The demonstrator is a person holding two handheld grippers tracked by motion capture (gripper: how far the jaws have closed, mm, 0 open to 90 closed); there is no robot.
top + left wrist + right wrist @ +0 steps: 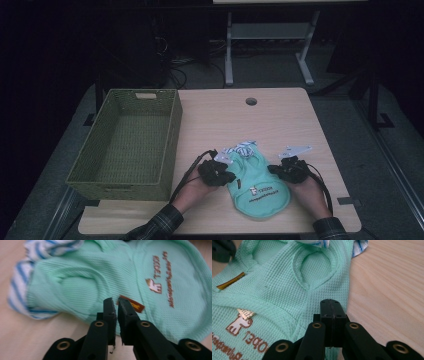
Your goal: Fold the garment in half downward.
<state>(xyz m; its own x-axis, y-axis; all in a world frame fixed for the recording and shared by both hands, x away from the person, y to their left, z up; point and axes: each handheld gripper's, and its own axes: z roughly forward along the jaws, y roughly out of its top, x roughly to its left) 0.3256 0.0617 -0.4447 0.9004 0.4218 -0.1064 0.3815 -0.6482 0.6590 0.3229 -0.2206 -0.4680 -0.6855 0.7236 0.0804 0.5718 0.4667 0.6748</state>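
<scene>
Two grippers flank a mint-green pet shirt (257,186) that lies flat on the near part of the tabletop (280,115), its blue-striped white trim (243,148) at the far end. The left gripper (115,302) sits at the shirt's left edge, jaws parted by a narrow slit, with nothing clamped between them. The right gripper (332,302) rests at the right edge, jaws fully together; whether they pinch cloth I cannot tell. A green woven basket (172,135) stands to the left.
</scene>
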